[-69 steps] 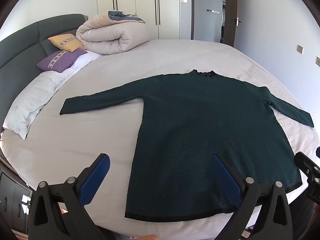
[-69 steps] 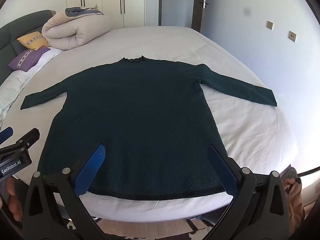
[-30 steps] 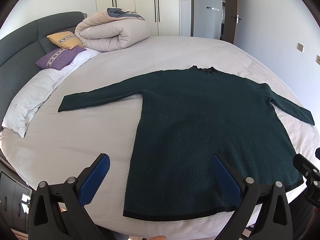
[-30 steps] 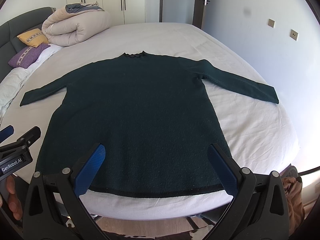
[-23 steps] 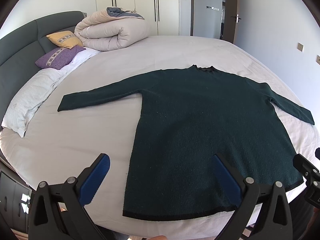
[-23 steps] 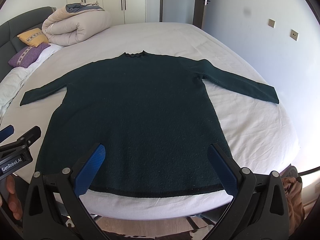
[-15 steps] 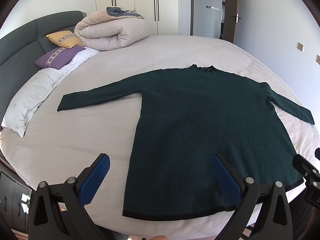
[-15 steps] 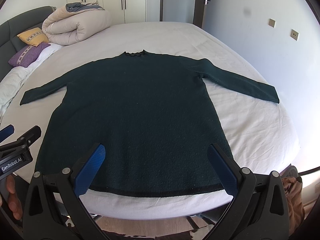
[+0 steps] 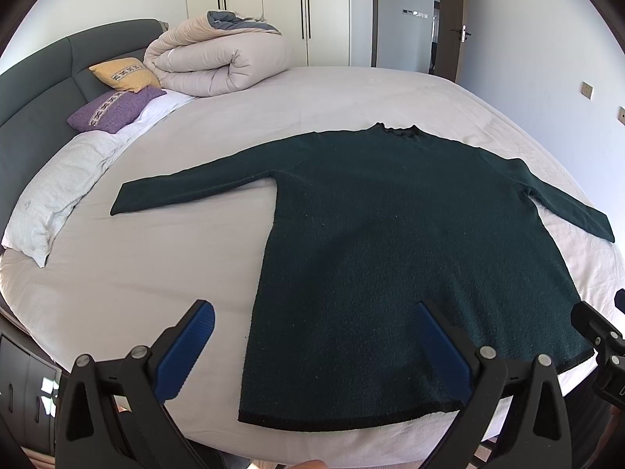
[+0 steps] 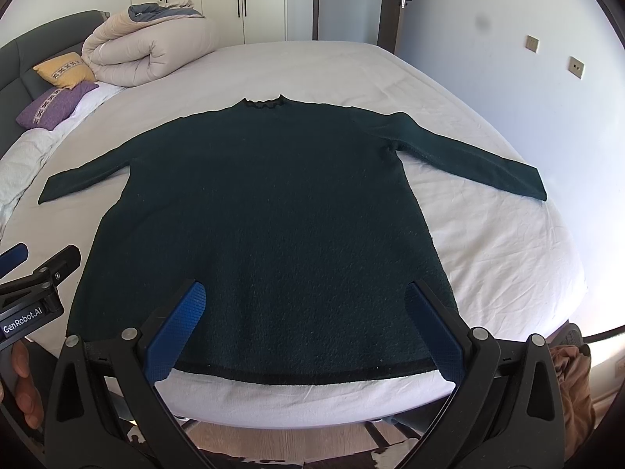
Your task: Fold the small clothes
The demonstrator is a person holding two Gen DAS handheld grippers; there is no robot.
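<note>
— Laid out where? And held?

— Dark green sweater spread flat on white bed, sleeves out sideways, hem at the near edge. Left gripper and right gripper both spread wide, empty, hovering over the hem.

— Best way to start folding?

— Probably pinching one sleeve cuff, carrying it across the chest, keeping the knit flat and unstretched.
</note>
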